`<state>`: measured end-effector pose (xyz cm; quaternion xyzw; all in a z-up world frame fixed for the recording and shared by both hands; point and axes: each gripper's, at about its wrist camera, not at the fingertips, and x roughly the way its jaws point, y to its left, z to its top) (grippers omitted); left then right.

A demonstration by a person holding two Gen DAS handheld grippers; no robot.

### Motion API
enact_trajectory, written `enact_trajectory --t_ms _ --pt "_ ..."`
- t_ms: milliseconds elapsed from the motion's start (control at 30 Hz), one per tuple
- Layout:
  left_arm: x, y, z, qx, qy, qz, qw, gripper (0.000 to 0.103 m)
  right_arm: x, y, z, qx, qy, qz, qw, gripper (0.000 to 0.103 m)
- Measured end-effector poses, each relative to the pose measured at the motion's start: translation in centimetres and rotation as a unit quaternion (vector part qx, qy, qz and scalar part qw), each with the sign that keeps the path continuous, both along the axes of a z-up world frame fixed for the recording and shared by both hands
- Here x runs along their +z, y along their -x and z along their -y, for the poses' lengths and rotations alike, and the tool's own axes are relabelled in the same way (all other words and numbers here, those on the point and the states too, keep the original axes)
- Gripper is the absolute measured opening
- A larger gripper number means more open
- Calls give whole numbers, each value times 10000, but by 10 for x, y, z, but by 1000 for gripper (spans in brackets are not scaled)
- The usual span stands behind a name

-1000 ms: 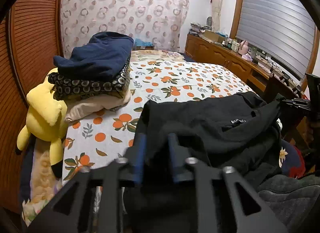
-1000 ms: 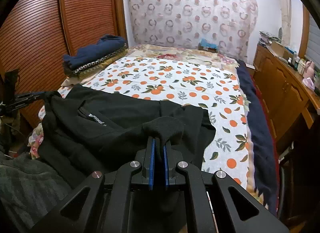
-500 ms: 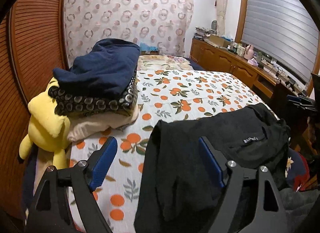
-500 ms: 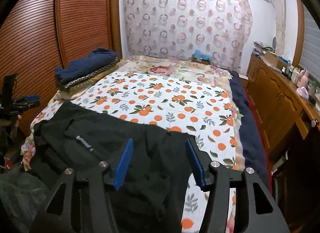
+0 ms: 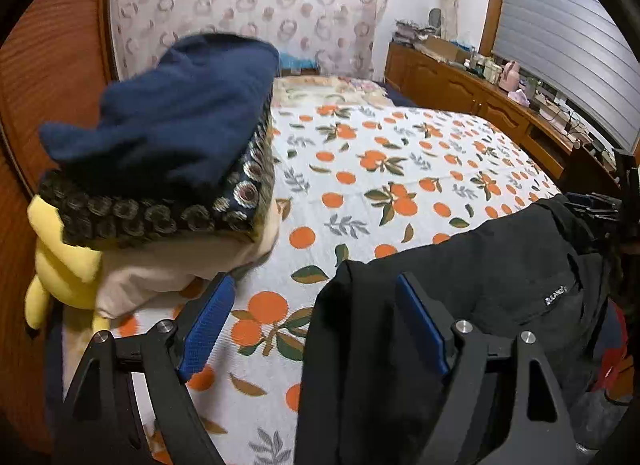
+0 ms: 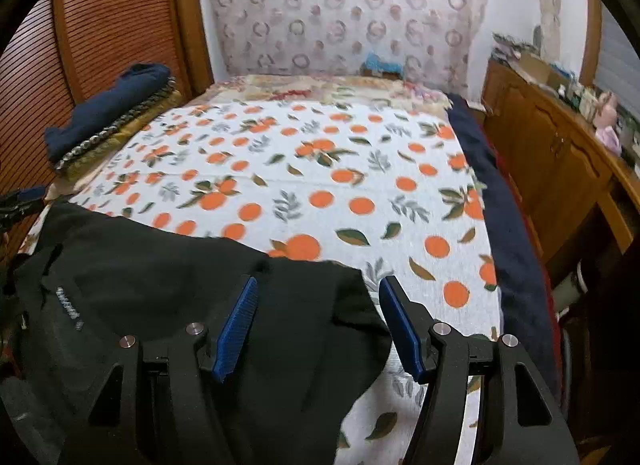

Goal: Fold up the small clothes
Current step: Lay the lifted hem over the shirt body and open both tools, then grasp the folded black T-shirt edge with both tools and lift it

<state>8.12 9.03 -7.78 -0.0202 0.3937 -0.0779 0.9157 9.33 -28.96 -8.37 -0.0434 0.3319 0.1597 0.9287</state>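
A black garment [image 5: 500, 265] with a small white label lies spread on the near end of the orange-print bedsheet [image 5: 380, 169]. My left gripper [image 5: 315, 285] is open above the garment's left edge, and its blue pads [image 5: 208, 321] touch nothing. In the right wrist view the same black garment [image 6: 140, 265] fills the lower left. My right gripper [image 6: 319, 283] hovers over its right corner with the jaws opening. The cloth lies under the gap and neither pad presses on it.
A stack of folded clothes [image 5: 180, 125] topped with navy cloth sits at the bed's left, on a yellow plush toy [image 5: 60, 265]. Wooden cabinets [image 6: 552, 153] run along the right wall. A dark blue blanket [image 6: 500, 193] edges the bed's right side. The sheet [image 6: 320, 169] stretches beyond the garment.
A second ago both grippers were shut on folds of the black garment. Both have opened and let it go, and moved forward and lower over the bed.
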Motion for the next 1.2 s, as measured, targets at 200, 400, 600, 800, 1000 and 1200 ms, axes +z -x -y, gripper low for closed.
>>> enact_trajectory --t_ms 200,400,600,800,1000,1200 --pt "-16 -11 -2 32 132 -342 9993 83 -8 -8 1 -34 -137 -154 9998 65" --pt "-19 -12 0 -43 152 -418 9990 83 -9 -13 -3 -62 -138 -205 9997 66" --pt "-24 -16 8 -195 46 -474 9987 62 -16 -18 -4 8 -159 -265 9995 66" --pt "-26 -15 13 -392 234 -542 9975 39 -17 -14 -12 90 -41 -254 9996 51" --pt "-25 -12 12 -589 553 -588 9950 14 -18 -2 -22 304 -45 -187 9994 18" --pt "10 14 16 -659 698 -67 9954 10 -6 19 -21 416 -403 24 9983 14"
